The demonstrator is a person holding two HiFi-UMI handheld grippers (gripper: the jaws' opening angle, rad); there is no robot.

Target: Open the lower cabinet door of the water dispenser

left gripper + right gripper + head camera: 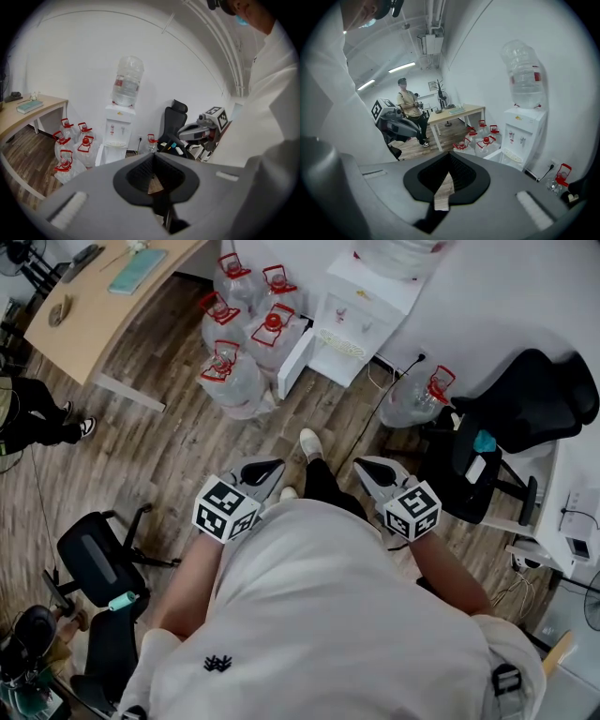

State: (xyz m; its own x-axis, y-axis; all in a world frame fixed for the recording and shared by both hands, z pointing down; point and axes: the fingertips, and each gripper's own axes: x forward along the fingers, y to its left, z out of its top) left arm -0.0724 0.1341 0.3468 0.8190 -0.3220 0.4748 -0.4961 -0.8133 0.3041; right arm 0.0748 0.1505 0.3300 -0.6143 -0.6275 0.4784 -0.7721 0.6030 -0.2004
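The white water dispenser (pixel 361 315) stands against the far wall with a clear bottle (pixel 126 82) on top. Its lower cabinet door (pixel 294 362) is swung out to the left, and the same open door (pixel 506 157) shows in the right gripper view. My left gripper (pixel 262 470) and right gripper (pixel 375 470) are held close in front of my body, well short of the dispenser. Both have their jaws together with nothing between them. In their own views the left gripper (pixel 153 157) and right gripper (pixel 449 157) point toward the dispenser.
Several clear water jugs with red caps (pixel 248 334) crowd the floor left of the dispenser, and one more jug (pixel 417 395) sits to its right. A black office chair (pixel 511 418) stands at right, a wooden desk (pixel 103 296) at upper left, another chair (pixel 94 559) at lower left.
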